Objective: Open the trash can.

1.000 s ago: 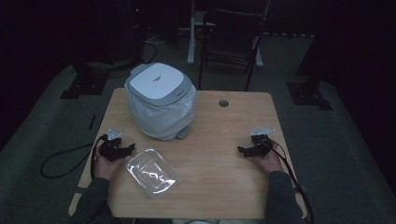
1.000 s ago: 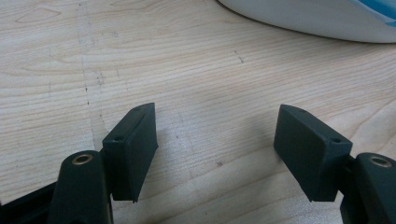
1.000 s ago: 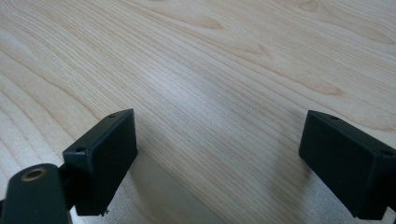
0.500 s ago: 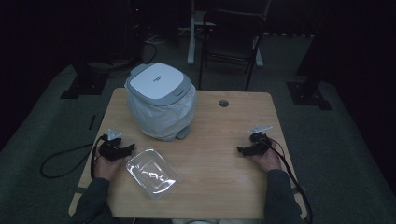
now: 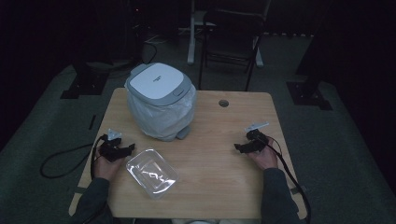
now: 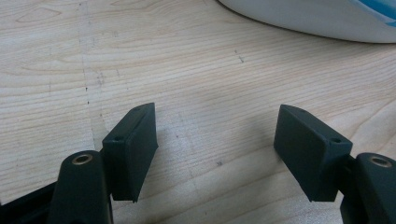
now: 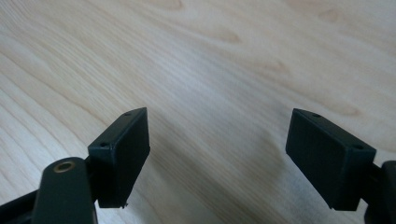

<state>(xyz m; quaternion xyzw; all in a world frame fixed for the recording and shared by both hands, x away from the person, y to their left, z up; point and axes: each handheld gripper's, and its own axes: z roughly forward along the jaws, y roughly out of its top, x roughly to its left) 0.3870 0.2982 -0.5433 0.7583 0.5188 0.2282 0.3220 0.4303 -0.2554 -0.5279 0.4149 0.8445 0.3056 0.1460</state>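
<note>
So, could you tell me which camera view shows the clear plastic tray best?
The high view: the clear plastic tray lies whole on the table, just beside the left gripper. Both gripper views look along open jaws at bare wood; the left gripper view also catches the edge of a white appliance.

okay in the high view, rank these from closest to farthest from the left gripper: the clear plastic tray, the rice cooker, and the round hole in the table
From the left gripper:
1. Clear plastic tray, just beside it toward the table's front middle.
2. Rice cooker, wrapped in a plastic bag, farther back on the table.
3. Round hole, at the far edge, right of the cooker.
</note>
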